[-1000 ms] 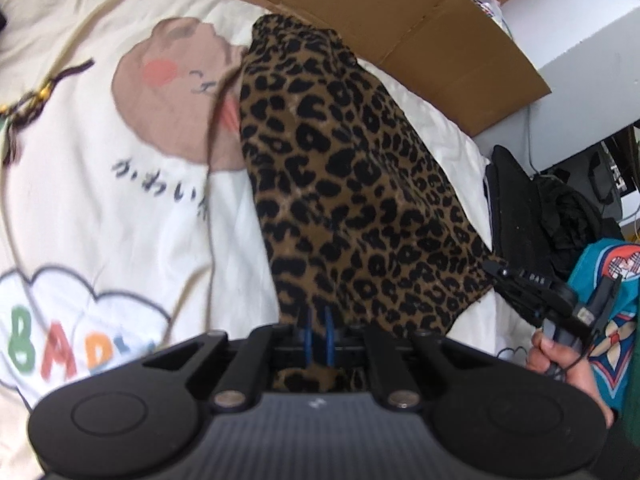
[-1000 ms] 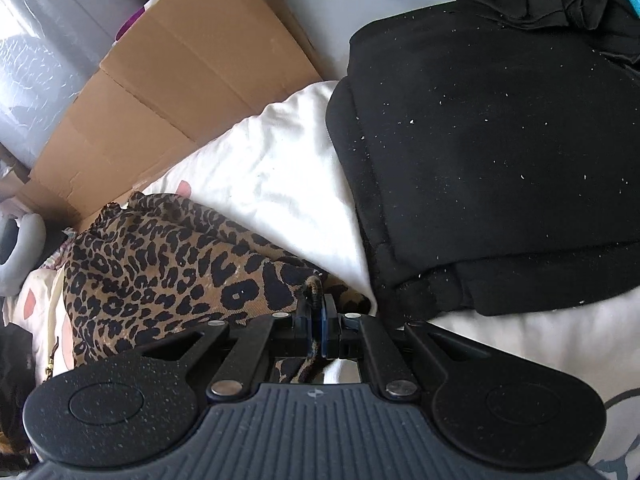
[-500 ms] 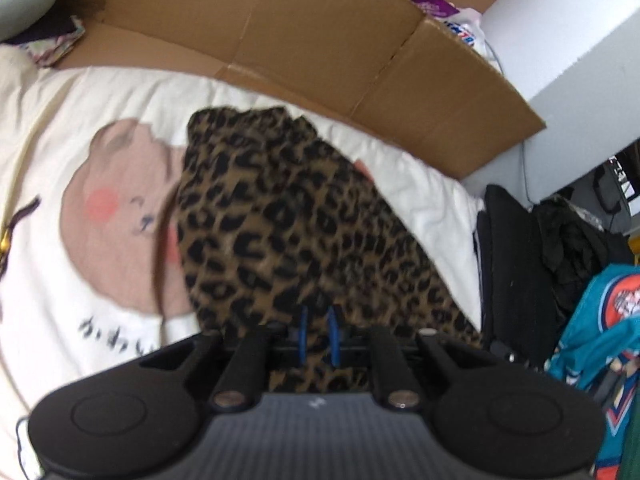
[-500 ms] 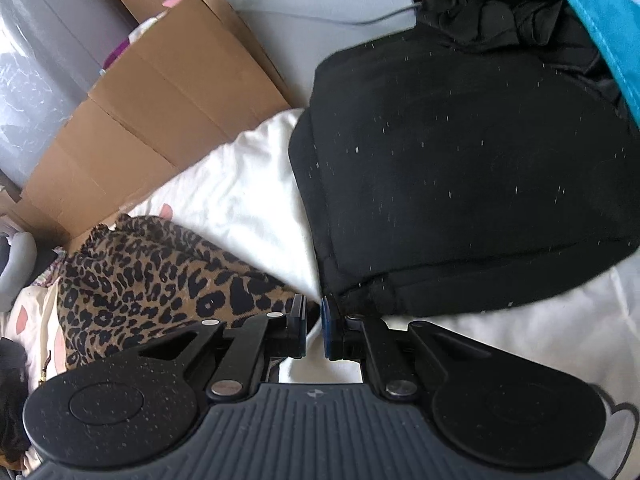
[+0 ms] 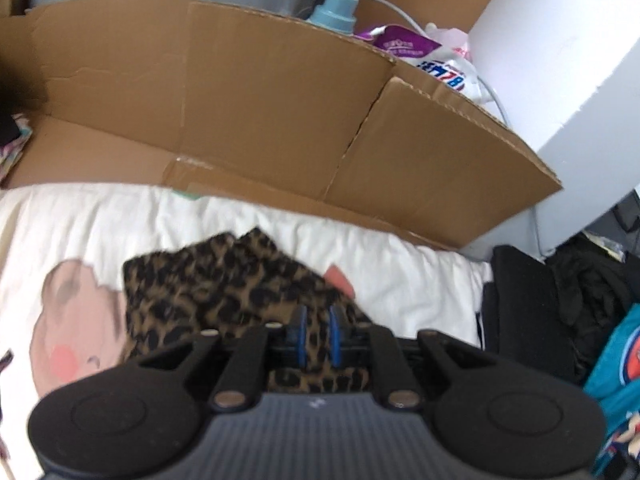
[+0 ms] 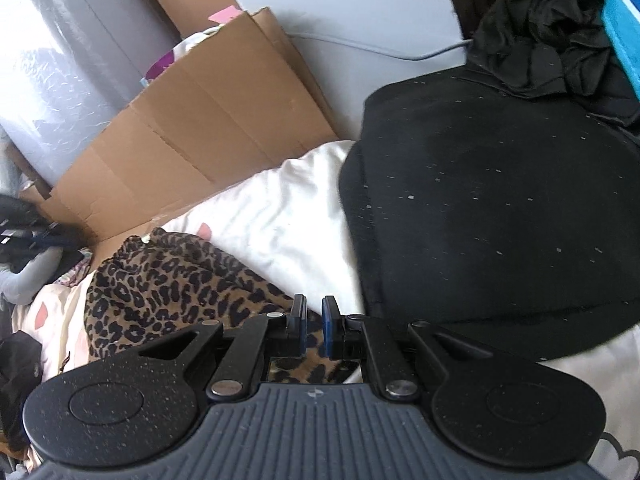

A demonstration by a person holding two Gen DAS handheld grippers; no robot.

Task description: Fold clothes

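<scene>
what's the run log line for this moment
left gripper: jaws over leopard cloth, grip unclear | right gripper: jaws apart, empty | black garment: folded

Left gripper [image 5: 315, 334] and right gripper [image 6: 314, 322] angle downward, jaws slightly parted.

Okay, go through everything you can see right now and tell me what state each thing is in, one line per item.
Leopard-print garment: folded over, bunched on the white bedding.
Left gripper: jaws slightly apart over the leopard fabric, not clamping it.
Right gripper: jaws slightly apart, nothing pinched.
Black folded garment: folded flat on the bed.
Crumpled black clothing: unfolded heap.
Brown cardboard box: flattened, leaning along the bed edge.
</scene>
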